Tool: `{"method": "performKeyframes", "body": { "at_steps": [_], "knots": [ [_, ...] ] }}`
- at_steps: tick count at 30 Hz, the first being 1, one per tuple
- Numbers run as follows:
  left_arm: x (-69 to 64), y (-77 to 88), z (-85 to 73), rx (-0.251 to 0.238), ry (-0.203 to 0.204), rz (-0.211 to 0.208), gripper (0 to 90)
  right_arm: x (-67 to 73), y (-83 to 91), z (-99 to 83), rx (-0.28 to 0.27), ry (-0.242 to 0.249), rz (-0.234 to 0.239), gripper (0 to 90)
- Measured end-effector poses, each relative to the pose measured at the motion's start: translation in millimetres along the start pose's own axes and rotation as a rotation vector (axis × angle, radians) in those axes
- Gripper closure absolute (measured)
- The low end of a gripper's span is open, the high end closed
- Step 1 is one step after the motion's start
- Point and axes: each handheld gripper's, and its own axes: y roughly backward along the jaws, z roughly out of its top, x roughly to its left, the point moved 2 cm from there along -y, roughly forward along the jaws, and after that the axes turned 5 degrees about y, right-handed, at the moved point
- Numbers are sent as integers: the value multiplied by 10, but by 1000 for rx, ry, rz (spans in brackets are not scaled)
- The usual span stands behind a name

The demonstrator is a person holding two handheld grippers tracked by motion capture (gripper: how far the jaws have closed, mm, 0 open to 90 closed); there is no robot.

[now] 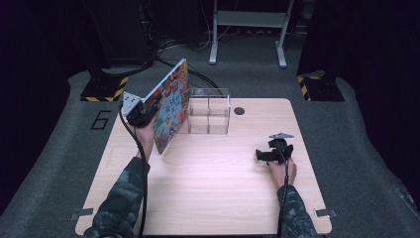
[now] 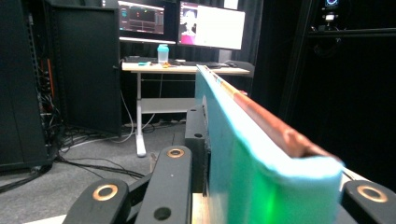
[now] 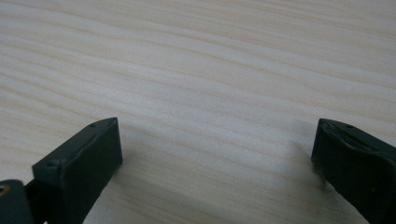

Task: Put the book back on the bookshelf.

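Picture book [image 1: 171, 106], cover lettering unreadable

Left tongs [image 1: 148, 110] largely hidden behind the book [image 1: 171, 106] clamped in them; their pads cannot be made out. Book's cover print too small to read; close to those tongs its near end [image 2: 280, 186] blurs and runs off the bottom edge. Right tongs [image 3: 217, 149]: both jaws cut off by the lower edge.
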Motion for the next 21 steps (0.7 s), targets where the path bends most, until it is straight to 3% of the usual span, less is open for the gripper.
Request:
{"method": "performKeyframes", "body": {
  "at_steps": [11, 13, 16, 21],
  "knots": [
    [44, 29, -81, -13, 13, -8, 793, 3, 0, 0, -2, 5, 1, 14],
    [64, 54, -102, -14, 31, -9, 791, 4, 1, 0, 0, 4, 1, 14],
    [111, 81, -119, -10, 56, -12, 789, -1, 1, -1, 0, 10, 5, 14],
    [101, 86, -94, 18, 58, -19, 786, -1, 2, -2, 0, 10, 5, 15]
  ]
}}
